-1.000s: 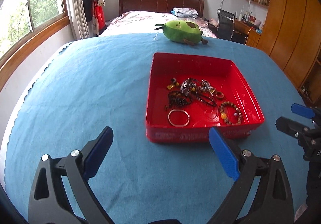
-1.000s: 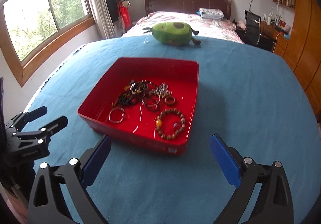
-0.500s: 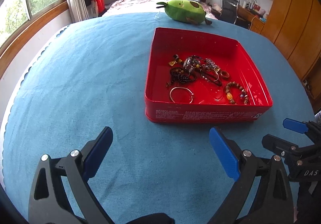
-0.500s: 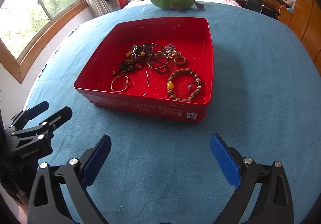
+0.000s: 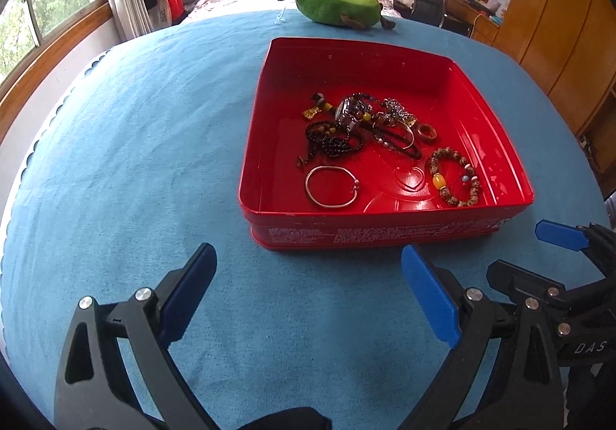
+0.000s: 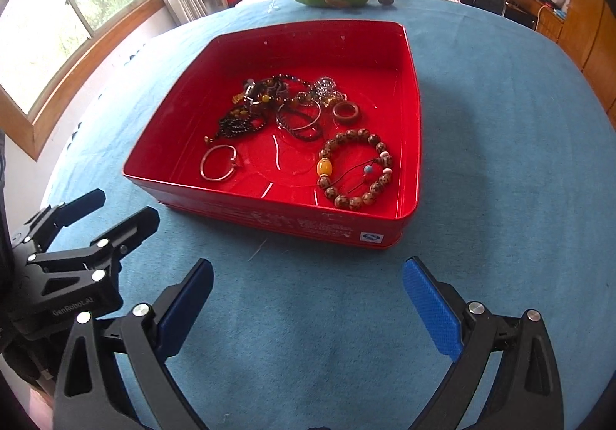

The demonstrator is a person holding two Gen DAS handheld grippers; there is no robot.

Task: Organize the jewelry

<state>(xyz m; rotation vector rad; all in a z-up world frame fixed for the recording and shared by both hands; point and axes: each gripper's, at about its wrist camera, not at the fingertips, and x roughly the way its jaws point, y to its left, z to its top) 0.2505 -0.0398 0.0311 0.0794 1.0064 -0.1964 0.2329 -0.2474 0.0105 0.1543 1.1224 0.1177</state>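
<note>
Red tray (image 5: 389,56) on the blue worktop (image 5: 134,145) at 12 o'clock from both tools, holding tangled bracelets, silver bangle (image 5: 332,186) at its 7 o'clock, beaded bracelet (image 6: 354,168) at 5; left tool (image 5: 308,287) and right tool (image 6: 308,299) both spread wide, empty.

We cannot untangle the dark bead strands (image 5: 348,129) heaped mid-tin; the print on the tin's near wall (image 5: 369,235) is too small to read, and the blue cloth (image 6: 519,160) runs off frame.
</note>
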